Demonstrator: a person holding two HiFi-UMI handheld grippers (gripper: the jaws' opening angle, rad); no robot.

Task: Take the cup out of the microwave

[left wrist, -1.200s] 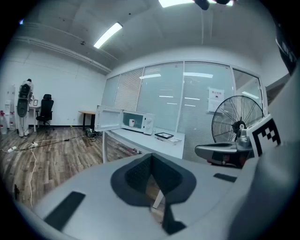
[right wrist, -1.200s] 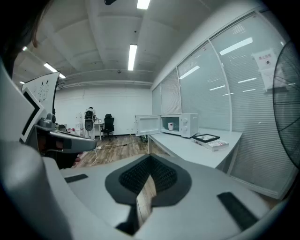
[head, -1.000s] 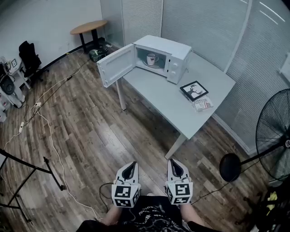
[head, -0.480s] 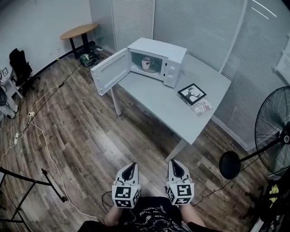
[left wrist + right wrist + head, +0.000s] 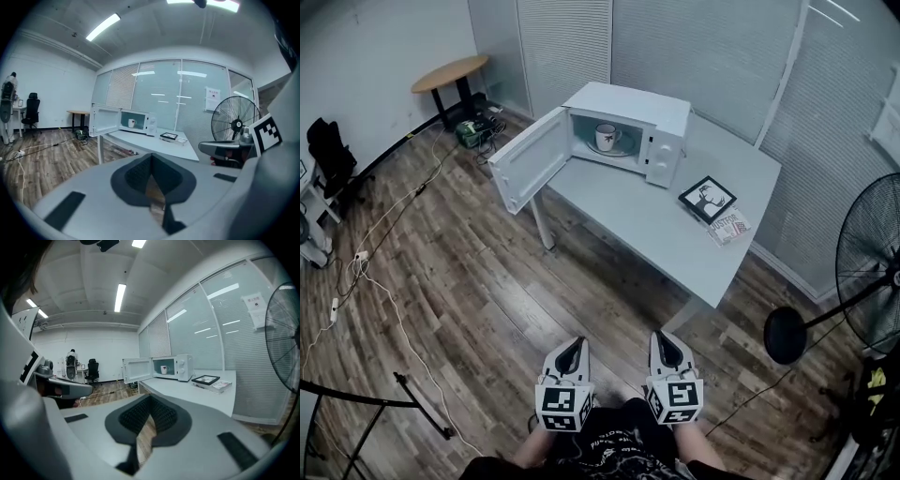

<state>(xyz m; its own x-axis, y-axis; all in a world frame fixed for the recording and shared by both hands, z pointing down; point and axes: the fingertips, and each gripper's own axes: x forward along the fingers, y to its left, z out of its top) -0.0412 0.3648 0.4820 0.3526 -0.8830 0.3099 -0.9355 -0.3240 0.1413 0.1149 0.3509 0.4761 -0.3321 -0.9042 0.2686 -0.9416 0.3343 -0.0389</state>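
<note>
A white cup (image 5: pixel 606 137) stands on the turntable inside the white microwave (image 5: pixel 639 111), whose door (image 5: pixel 530 159) hangs wide open to the left. The microwave sits at the far end of a grey table (image 5: pixel 666 220). Both grippers are held side by side low over the wooden floor, far short of the table: left gripper (image 5: pixel 572 349) and right gripper (image 5: pixel 663 346), each shut with nothing between the pads. The left gripper view shows the cup (image 5: pixel 132 123) small in the distance beyond the left gripper (image 5: pixel 152 176). The right gripper view shows the cup (image 5: pixel 164 369) beyond the right gripper (image 5: pixel 145 416).
A framed picture (image 5: pixel 707 199) and a booklet (image 5: pixel 725 226) lie on the table to the right of the microwave. A black standing fan (image 5: pixel 872 272) is at the right. Cables (image 5: pixel 384 281) trail over the floor at left, near a stand's legs (image 5: pixel 356 403) and a round wooden table (image 5: pixel 450 73).
The whole view has moved forward toward the table, so the microwave sits a little nearer and more central. Both grippers keep their side-by-side pose and stay shut.
</note>
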